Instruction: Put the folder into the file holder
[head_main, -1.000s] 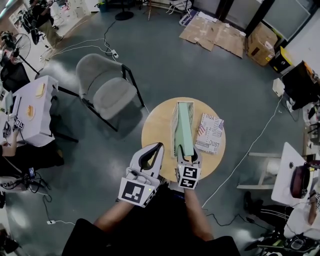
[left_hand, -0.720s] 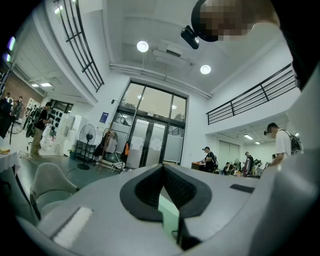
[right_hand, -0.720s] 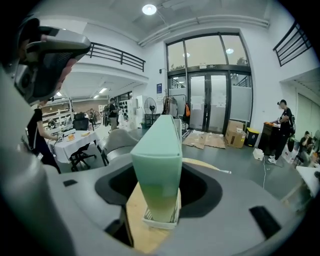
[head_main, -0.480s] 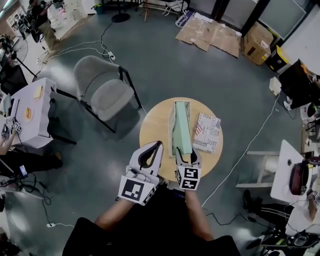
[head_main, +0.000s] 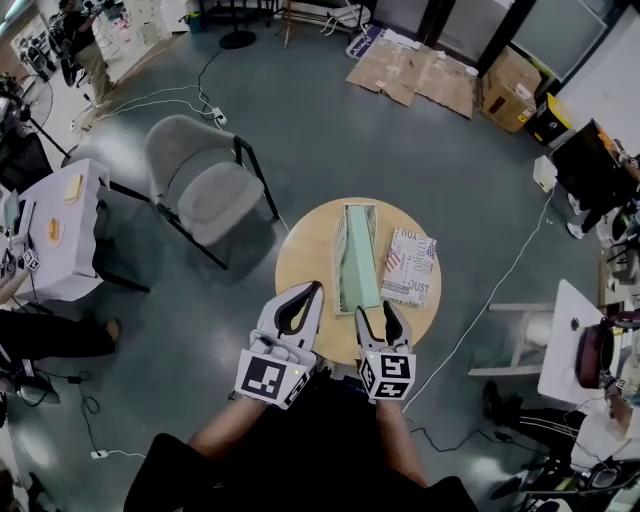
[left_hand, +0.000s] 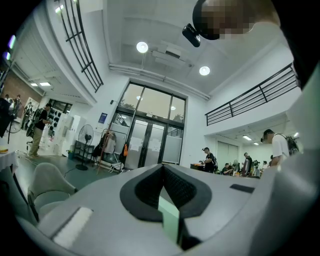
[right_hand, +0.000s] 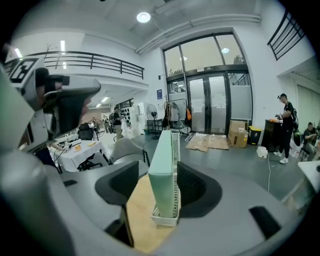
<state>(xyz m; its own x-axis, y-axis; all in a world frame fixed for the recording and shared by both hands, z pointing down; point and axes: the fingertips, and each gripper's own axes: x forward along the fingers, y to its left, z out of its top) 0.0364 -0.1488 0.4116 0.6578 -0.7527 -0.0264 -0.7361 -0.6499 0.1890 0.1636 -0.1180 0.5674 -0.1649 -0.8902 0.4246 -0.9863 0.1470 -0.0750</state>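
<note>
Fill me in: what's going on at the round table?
A person holds a gripper in each hand over the table. The green folder stands in the white file holder, so the task looks done. The right gripper is open at the holder's near end, with its pads off the folder. The left gripper hangs beside it, jaws together. A printed booklet lies right of the holder.

The folder (head_main: 358, 262) looks matt, the file holder (right_hand: 164, 218) plastic, the table (head_main: 305, 260) smooth wood.
</note>
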